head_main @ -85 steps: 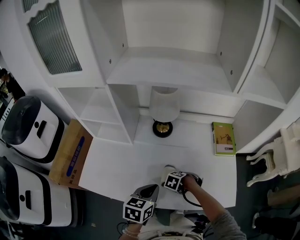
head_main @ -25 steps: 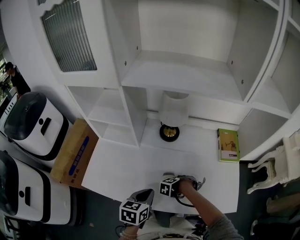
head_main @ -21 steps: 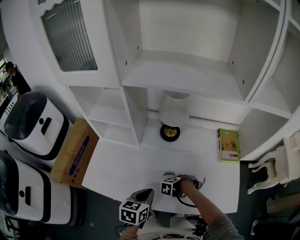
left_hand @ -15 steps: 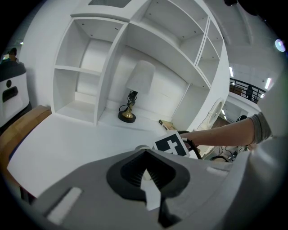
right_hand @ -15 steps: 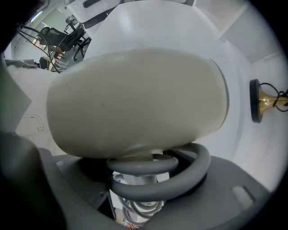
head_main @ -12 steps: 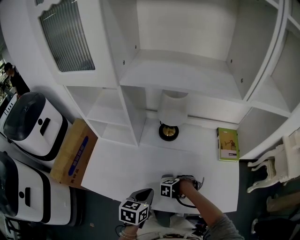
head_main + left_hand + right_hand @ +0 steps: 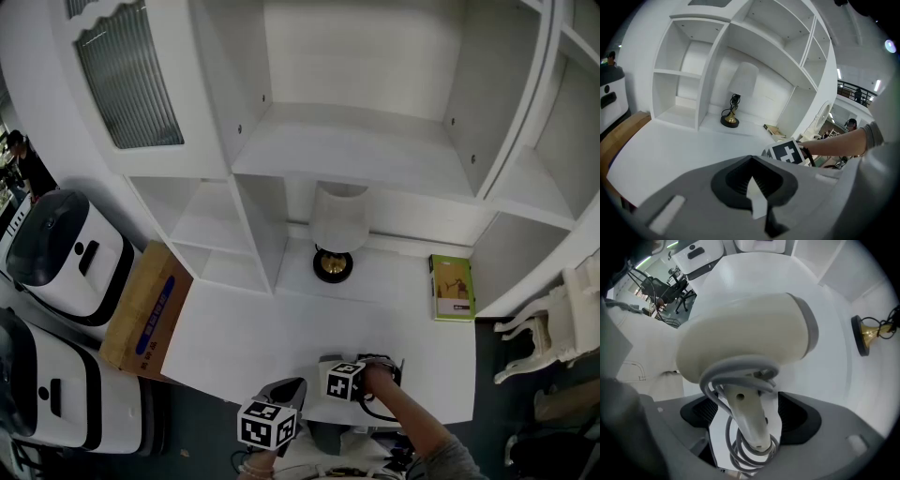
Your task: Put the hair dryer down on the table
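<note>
My right tongs (image 7: 746,412) point steeply down over the near edge of the white table (image 7: 244,328), a little to the right of its middle. Their jaws have just been opening and they stand wide apart. Between them is the handle (image 7: 749,423) of the hair dryer (image 7: 745,333), with the grey cord (image 7: 736,373) wound around it. The dark pads (image 7: 696,411) do not press on the handle; there is a gap at each side. The cream body of the dryer, with a grey band at one end, is low at the table top. Whether it lies fully on the surface I cannot tell. In the head view the dryer is almost hidden under the marker cube (image 7: 344,380) of these tongs.

My left tongs (image 7: 751,161) are to the left of the right ones and nearer to me, just off the near edge of the table. They point slantwise down toward it. Their jaws are closed together and nothing is between them.

At the far side of the table, under the shelves (image 7: 352,150), stands a lamp (image 7: 335,230) with a white shade and a gold and black foot. A green book (image 7: 452,287) lies at the far right. A cardboard box (image 7: 145,309) is just beside the left edge of the table.
</note>
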The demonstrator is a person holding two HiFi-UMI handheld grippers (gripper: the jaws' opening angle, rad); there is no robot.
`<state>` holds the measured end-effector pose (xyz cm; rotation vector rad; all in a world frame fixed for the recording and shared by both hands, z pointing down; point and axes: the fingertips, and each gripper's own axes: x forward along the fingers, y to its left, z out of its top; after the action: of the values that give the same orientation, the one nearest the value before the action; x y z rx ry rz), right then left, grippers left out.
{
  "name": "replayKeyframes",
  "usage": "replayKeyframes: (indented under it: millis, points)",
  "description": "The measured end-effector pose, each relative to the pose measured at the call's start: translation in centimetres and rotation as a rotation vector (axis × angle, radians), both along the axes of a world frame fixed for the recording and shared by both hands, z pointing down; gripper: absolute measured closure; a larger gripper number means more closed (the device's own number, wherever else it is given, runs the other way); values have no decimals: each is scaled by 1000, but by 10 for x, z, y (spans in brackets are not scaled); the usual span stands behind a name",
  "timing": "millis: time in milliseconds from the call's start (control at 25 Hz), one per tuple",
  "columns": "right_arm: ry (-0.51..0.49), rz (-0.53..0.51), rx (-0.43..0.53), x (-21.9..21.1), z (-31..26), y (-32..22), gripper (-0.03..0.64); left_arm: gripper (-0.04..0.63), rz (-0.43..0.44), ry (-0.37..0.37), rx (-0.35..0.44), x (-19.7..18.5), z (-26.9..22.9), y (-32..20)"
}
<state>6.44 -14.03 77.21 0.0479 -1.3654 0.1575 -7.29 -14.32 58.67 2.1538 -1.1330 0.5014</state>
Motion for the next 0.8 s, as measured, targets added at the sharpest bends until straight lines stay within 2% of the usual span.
replayKeyframes:
  millis: [200, 440, 800]
  points:
    - [-47, 62, -3, 8, -6, 1, 184, 594, 13, -3, -5, 5, 2, 3]
    - [-157, 156, -31, 8, -18, 6, 184, 594, 29, -7, -1, 12, 1, 4]
    - [-248, 170, -42, 8, -31, 11, 186, 594, 55, -16, 5, 22, -1, 6]
